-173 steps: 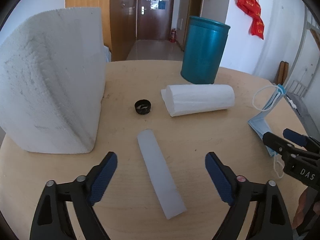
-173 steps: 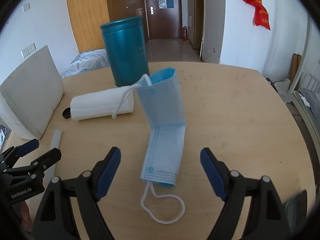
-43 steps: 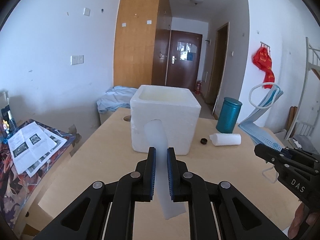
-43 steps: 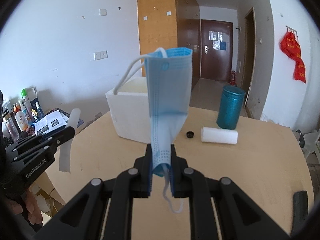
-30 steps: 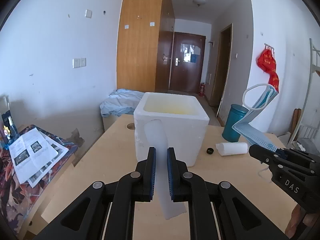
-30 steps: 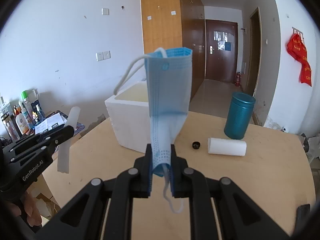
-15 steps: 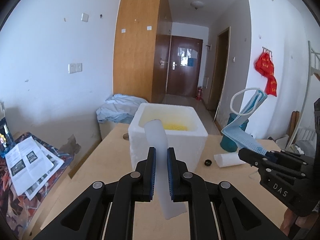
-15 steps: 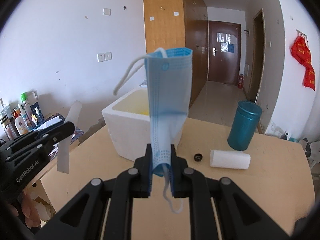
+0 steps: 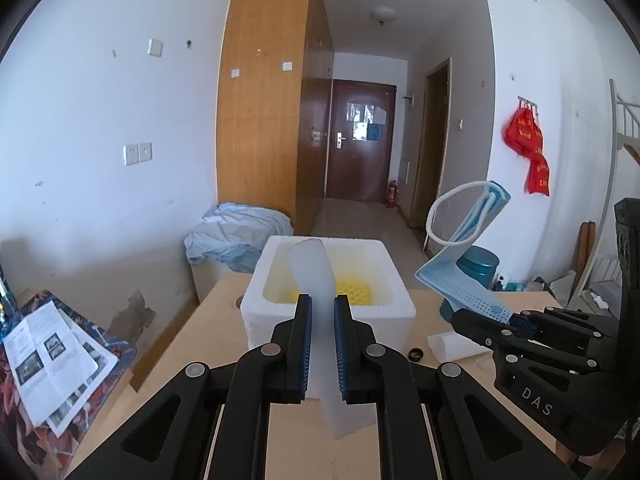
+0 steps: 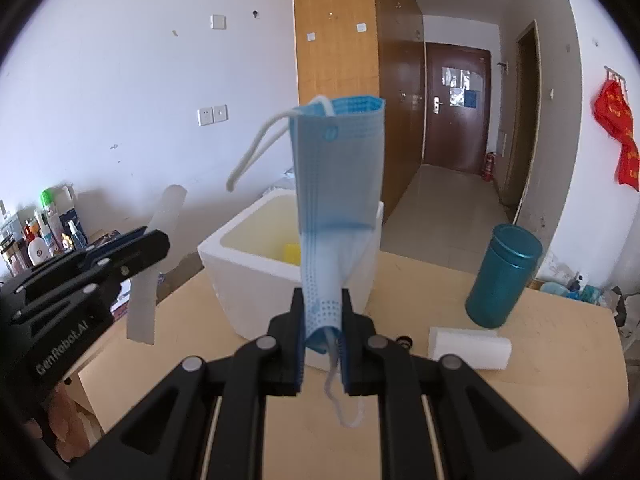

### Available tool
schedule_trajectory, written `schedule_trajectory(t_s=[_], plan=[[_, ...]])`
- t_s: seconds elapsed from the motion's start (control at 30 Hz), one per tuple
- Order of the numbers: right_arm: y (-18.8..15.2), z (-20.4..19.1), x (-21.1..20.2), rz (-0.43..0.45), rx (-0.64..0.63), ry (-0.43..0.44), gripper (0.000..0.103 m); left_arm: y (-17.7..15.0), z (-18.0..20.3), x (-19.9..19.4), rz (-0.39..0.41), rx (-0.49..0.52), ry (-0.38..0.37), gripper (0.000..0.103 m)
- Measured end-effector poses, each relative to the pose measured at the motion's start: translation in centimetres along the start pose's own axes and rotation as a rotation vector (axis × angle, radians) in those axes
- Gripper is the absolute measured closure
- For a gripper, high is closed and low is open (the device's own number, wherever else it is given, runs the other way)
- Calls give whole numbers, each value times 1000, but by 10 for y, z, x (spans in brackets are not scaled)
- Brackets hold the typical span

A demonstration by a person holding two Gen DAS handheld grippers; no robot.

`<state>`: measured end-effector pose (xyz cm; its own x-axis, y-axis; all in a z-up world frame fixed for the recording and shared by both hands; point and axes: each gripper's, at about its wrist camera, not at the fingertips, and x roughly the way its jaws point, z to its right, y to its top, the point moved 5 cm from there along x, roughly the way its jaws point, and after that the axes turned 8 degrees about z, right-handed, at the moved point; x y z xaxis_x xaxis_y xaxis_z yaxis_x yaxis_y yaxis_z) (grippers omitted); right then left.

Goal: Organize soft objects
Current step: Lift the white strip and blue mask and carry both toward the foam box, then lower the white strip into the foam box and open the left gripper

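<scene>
Task partly done, by the look of it. The open white foam box (image 9: 326, 308) on the pale wooden table (image 10: 540, 392) already holds something yellow on its floor. A white rolled tissue pack (image 10: 470, 347) lies out on the table beside the teal cylindrical canister (image 10: 503, 276), near a small black cap (image 9: 416, 355); it probably needs boxing too.

Both carried items are not yet dropped. The left gripper (image 9: 322, 344) is pinched on a translucent white soft strip (image 9: 316, 280), whose upper end leans toward the box opening. The right gripper (image 10: 322, 340) is clamped on the lower end of a blue pleated face mask (image 10: 340, 200); the mask stands up above the jaws, one ear loop dangling below. Both hover short of the box.
</scene>
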<state>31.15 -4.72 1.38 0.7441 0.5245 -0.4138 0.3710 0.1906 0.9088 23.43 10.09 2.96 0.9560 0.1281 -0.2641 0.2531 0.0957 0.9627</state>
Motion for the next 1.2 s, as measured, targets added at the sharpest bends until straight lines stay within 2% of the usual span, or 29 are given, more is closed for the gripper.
schedule_trajectory(t_s=[0.4, 0.63, 1.2], plan=[[16, 1, 35, -7, -9, 1, 86, 13, -4, 41, 2, 9, 12, 92], [15, 7, 47, -16, -11, 0, 86, 9, -8, 70, -38, -1, 19, 92], [18, 16, 71, -31, 4, 14, 86, 12, -6, 130, -73, 11, 37, 91]])
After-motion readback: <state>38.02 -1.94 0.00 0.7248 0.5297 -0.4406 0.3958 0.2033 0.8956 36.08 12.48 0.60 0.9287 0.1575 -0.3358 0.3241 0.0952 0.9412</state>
